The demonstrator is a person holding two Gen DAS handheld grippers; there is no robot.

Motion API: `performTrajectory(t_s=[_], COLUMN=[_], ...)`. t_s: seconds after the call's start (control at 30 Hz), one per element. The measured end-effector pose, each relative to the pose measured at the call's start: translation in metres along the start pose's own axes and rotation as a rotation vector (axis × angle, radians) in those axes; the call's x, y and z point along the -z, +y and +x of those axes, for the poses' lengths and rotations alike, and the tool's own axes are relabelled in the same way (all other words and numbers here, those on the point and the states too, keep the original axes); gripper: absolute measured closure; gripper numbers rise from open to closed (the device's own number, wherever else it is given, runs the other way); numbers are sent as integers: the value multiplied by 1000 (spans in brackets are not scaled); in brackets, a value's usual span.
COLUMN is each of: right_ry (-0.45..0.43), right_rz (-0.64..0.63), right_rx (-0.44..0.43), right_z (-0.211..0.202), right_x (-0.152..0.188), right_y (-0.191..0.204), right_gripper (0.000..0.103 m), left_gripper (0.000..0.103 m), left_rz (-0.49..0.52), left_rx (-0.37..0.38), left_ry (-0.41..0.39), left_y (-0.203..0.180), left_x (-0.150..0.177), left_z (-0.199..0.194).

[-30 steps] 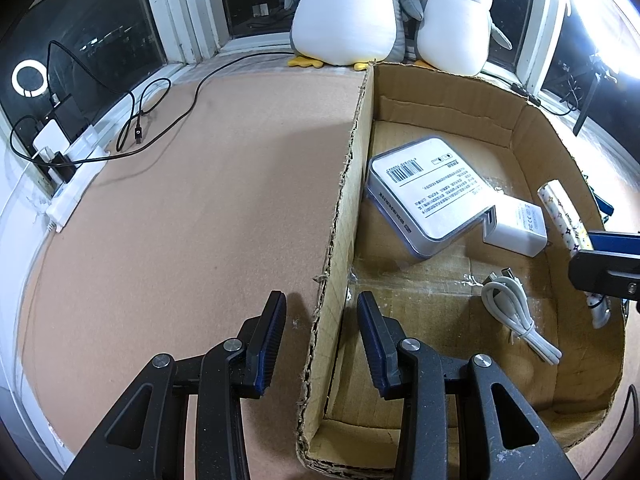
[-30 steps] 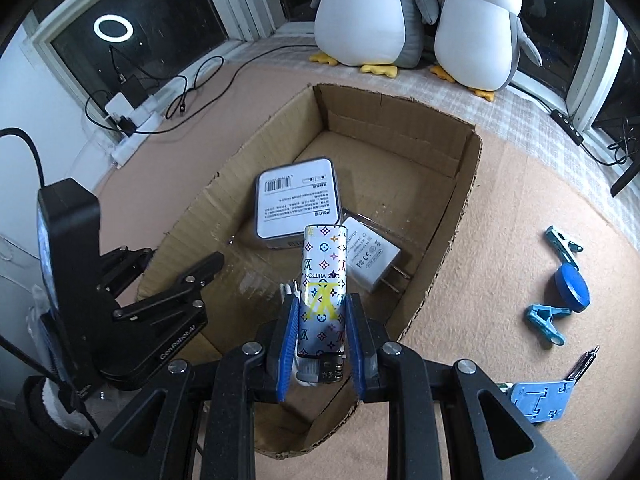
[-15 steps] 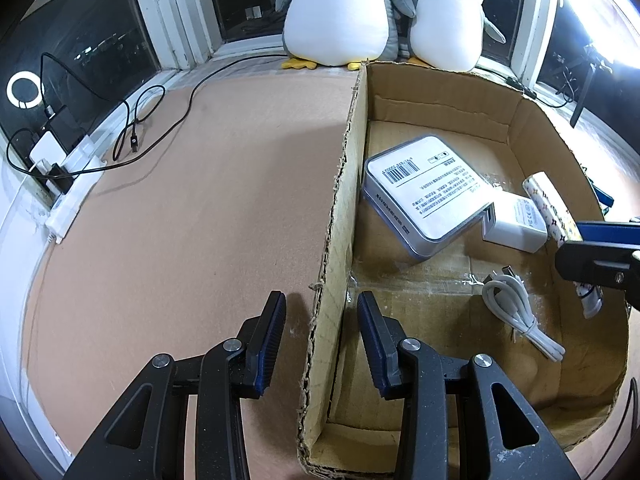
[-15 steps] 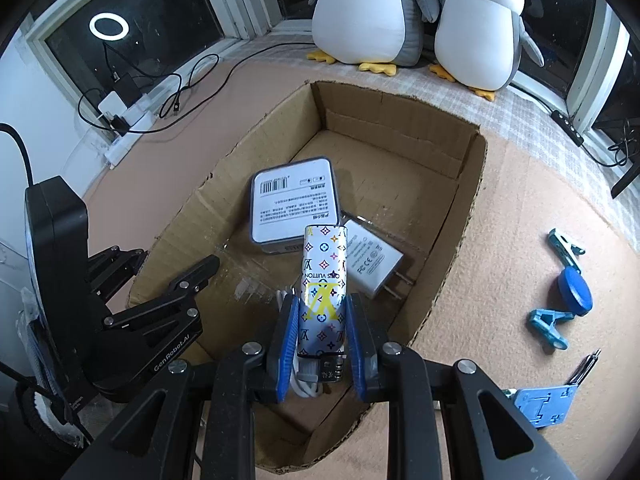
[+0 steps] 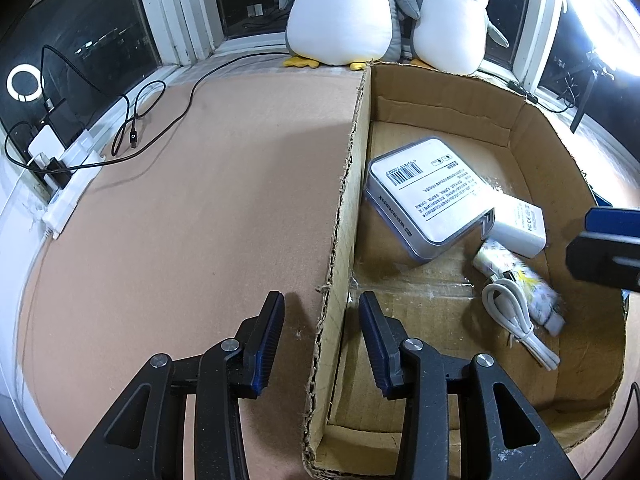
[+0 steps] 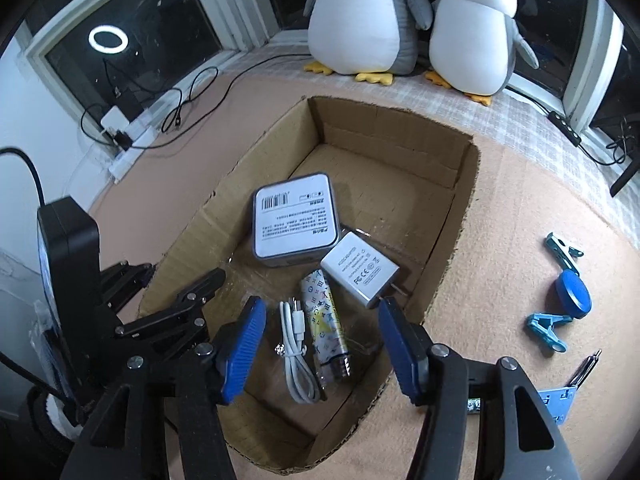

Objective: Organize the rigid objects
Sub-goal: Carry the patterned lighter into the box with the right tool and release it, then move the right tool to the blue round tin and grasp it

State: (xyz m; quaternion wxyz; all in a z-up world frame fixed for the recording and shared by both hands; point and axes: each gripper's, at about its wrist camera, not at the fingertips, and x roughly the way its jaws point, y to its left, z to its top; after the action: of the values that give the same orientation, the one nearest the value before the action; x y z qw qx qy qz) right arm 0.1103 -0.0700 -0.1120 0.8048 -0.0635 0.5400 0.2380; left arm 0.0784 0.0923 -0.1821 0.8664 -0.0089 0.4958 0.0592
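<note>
1. The right gripper (image 6: pixel 322 340) is hanging spread over the cardboard box (image 6: pixel 466 216), its jaws having just been opening, pinching nothing.
2. The patterned lighter (image 6: pixel 324 322) is lying loose on the box floor below, touching the white cable (image 6: pixel 296 354).
3. It is looking light, stiff and slick; gripping across its narrow mid-body seems best.
4. Its long axis is running from the charger (image 6: pixel 360 270) toward the near wall, metal end nearest.
5. The left gripper (image 5: pixel 320 338) is straddling the box's side wall, pads not pressing it.

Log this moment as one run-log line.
right hand-held gripper: jaws just opened, empty | patterned lighter: lying in cardboard box beside white cable | left hand-held gripper: astride box wall
</note>
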Motion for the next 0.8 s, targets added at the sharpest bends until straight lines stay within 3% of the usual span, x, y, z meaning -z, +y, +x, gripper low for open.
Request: performTrajectory(t_s=[0.37, 0.57, 0.8], right_ry=[-123, -197, -200], right_rz=[62, 163, 317], right_rx=[5, 50, 134], right_z=[-43, -71, -83], right_x=[6, 20, 37], right_y=[-23, -65, -128], right_gripper=[48, 48, 45], left_gripper=[61, 61, 61], left_rz=[9, 11, 19], left_rx=[-10, -12, -17], left_ry=[4, 4, 7], left_y=[-2, -2, -3], left_x=[0, 0, -1], left_z=[-1, -1, -1])
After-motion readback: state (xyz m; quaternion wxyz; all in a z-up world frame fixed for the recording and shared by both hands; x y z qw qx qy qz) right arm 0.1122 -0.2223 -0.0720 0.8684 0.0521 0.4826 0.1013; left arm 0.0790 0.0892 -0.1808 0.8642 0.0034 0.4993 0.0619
